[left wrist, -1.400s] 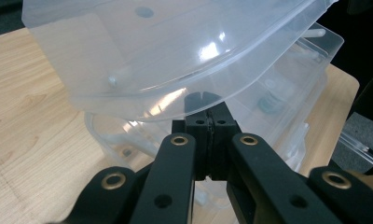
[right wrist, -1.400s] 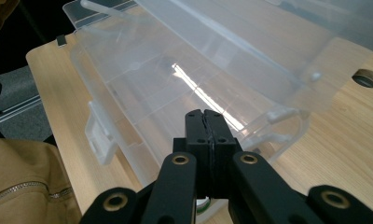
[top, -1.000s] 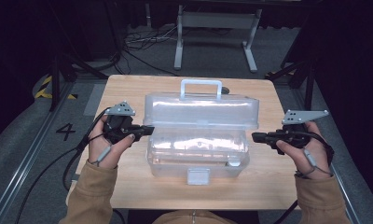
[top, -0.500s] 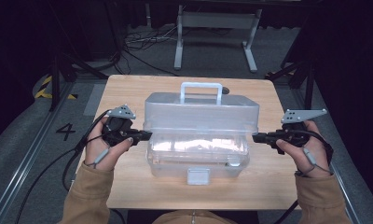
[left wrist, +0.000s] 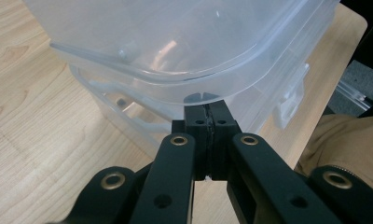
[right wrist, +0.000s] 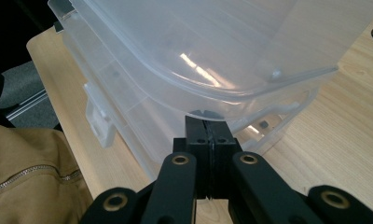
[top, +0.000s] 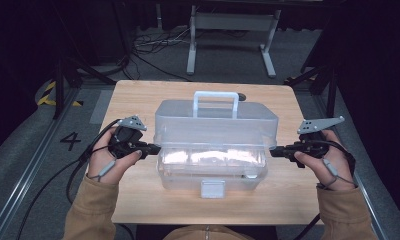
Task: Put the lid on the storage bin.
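On the counter (top: pixel 138 100), clear box (top: pixel 215 145) at centre, lid (top: pixel 215 122) tilted up, left hand-held gripper (top: pixel 157 148) level at its left end, jaws closed, gripping nothing, right hand-held gripper (top: pixel 273 151) mirrored at right end, likewise closed, tips under lid rim.

one clear plastic box (top: pixel 215 145), two grippers

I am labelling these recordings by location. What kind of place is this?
Probably a lab or recording workshop, not a home: a small wooden table stands on grey carpet between floor rails, with loose cables and a metal stand behind.
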`<state>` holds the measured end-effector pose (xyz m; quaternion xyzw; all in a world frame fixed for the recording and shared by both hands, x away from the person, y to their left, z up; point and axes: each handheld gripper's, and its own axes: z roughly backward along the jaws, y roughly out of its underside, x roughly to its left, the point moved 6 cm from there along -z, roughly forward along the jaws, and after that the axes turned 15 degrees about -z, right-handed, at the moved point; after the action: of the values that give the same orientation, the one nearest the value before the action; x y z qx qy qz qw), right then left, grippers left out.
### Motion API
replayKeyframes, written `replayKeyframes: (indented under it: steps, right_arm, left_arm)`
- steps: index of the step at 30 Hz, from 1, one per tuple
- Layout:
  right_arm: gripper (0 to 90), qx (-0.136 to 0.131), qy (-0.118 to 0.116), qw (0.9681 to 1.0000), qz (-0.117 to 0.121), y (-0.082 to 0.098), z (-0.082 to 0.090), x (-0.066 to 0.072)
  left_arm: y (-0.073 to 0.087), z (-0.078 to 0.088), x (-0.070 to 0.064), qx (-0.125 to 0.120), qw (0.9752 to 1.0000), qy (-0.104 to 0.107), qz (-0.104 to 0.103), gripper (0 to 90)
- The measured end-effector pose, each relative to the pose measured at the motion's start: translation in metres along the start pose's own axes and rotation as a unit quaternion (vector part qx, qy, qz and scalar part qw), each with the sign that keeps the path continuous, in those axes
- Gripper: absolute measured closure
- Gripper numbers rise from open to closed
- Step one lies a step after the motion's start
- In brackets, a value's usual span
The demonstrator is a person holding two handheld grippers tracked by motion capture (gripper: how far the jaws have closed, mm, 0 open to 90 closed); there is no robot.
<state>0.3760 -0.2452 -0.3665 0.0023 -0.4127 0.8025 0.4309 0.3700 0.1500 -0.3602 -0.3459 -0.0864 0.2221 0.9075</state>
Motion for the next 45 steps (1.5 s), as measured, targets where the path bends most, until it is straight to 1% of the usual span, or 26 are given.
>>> replayKeyframes:
  steps: [2,6,13,17,19,24,28,29,30,37,45]
  right_arm:
    - [90.0,0.007,0.0,1.0,-0.001,0.001,-0.001,0.0]
    - [90.0,0.017,0.001,0.9999,-0.002,0.003,-0.002,0.0]
    - [90.0,0.035,0.003,0.9994,0.003,0.006,-0.004,0.0]
    - [90.0,0.046,0.006,0.9989,0.005,0.008,-0.006,0.0]
    - [90.0,0.05,0.007,0.9987,0.006,0.008,-0.006,0.0]
    - [90.0,0.064,0.01,0.9979,0.009,0.011,-0.008,0.0]
    - [90.0,0.078,0.012,0.9969,0.01,0.013,-0.009,0.0]
    - [90.0,0.078,0.012,0.9969,0.01,0.013,-0.009,0.0]
    - [90.0,0.084,0.013,0.9963,0.011,0.014,-0.01,0.001]
    - [90.0,0.097,0.015,0.9951,0.013,0.017,-0.012,0.0]
    - [90.0,0.112,0.016,0.9934,0.018,0.02,-0.015,0.0]
  left_arm:
    - [0.001,0.0,0.0,0.007,1.0,0.002,-0.005,89.7]
    - [0.002,-0.001,-0.001,0.014,0.9998,0.006,-0.008,89.7]
    - [0.005,-0.003,-0.003,0.038,0.9991,0.012,-0.016,89.7]
    - [0.006,-0.004,-0.004,0.047,0.9985,0.019,-0.02,89.6]
    - [0.006,-0.004,-0.004,0.049,0.9984,0.018,-0.02,89.7]
    - [0.009,-0.005,-0.005,0.064,0.9974,0.023,-0.024,89.7]
    - [0.011,-0.007,-0.006,0.078,0.9961,0.028,-0.031,89.6]
    - [0.011,-0.007,-0.006,0.078,0.9961,0.028,-0.031,89.6]
    - [0.012,-0.008,-0.006,0.082,0.9956,0.031,-0.031,89.6]
    - [0.013,-0.009,-0.008,0.092,0.9946,0.037,-0.033,89.6]
    - [0.016,-0.011,-0.009,0.107,0.9926,0.044,-0.038,89.6]
